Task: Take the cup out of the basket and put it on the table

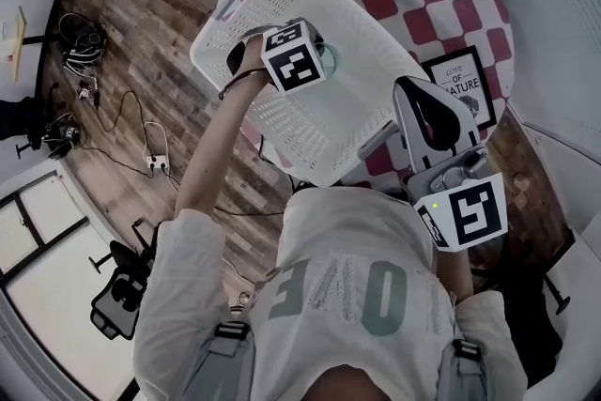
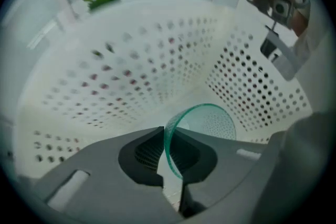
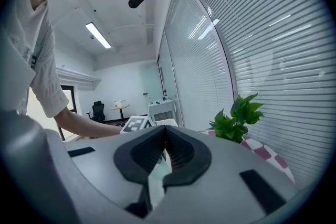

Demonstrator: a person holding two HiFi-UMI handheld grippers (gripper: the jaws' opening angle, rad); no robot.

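Cup [image 2: 207, 123] rim sits pinched in the left hand-held gripper [image 2: 169, 160]; lift slowly over the basket [image 2: 131, 71] wall. Right hand-held gripper [image 3: 164, 152] is closed, empty.

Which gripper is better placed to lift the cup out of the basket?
Left. The left gripper is inside the basket, shut on the rim of the cup. The right gripper is shut, empty and outside the basket.

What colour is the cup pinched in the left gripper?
The cup is transparent, green-tinted; best seen in the left gripper view.
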